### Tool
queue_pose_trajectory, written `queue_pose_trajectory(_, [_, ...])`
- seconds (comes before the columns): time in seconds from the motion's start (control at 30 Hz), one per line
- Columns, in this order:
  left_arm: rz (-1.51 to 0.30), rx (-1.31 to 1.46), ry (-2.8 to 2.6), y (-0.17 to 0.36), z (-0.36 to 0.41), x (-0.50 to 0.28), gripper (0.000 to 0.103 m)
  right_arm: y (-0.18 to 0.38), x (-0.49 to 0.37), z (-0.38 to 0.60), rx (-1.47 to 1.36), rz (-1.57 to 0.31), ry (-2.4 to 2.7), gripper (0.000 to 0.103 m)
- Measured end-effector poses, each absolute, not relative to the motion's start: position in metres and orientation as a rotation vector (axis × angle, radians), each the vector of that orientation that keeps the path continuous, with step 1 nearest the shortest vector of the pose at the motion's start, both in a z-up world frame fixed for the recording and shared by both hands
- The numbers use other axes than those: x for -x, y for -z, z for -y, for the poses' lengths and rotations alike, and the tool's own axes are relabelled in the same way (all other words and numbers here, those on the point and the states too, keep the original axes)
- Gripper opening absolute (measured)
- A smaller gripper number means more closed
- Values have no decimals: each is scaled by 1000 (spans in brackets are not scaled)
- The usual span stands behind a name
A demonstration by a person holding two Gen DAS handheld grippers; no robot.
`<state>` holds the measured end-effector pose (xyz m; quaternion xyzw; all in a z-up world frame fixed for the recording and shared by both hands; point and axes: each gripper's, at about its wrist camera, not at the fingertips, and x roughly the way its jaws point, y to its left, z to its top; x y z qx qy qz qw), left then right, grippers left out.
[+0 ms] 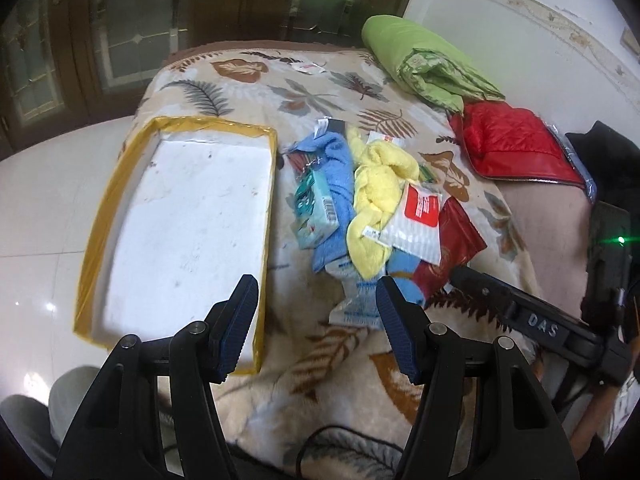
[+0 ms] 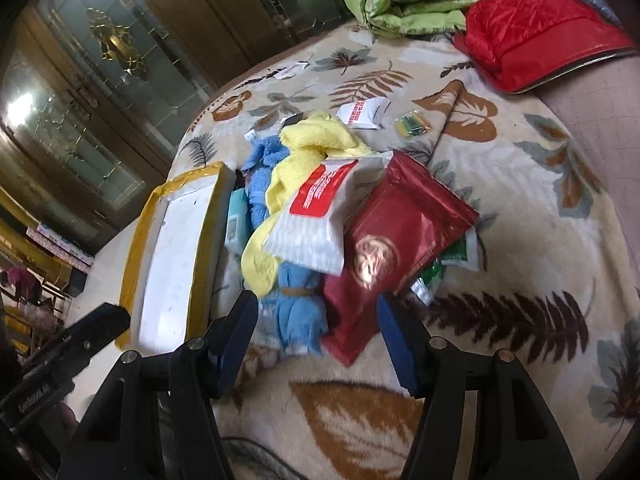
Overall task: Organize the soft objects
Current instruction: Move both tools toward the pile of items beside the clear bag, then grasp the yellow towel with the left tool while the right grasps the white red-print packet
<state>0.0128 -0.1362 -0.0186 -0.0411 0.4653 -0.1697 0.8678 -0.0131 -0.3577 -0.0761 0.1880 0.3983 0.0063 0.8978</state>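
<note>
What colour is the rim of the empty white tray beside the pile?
Yellow: the tray has a yellow taped rim, clearest in the left wrist view.

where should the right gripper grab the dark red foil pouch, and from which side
Grip the near bottom corner of the dark red foil pouch, coming from the near side with the right gripper. That flat corner lies free on the blanket between the open jaws, while its far end tucks under the white packet.
</note>
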Motion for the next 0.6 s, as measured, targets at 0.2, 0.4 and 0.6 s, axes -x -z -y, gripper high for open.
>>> queue_pose_trajectory(0.2, [-977,88,355,28,137,-28,61,79,-27,361,-403,-851,23,59])
queue_pose_trajectory(0.4, [-963,84,349,33,137,-33,61,81,-59,360,-400,-885,67,58])
queue_pose_trajectory(0.6, [-978,76,357,35,142,-43,61,88,-74,356,-380,-904,77,52])
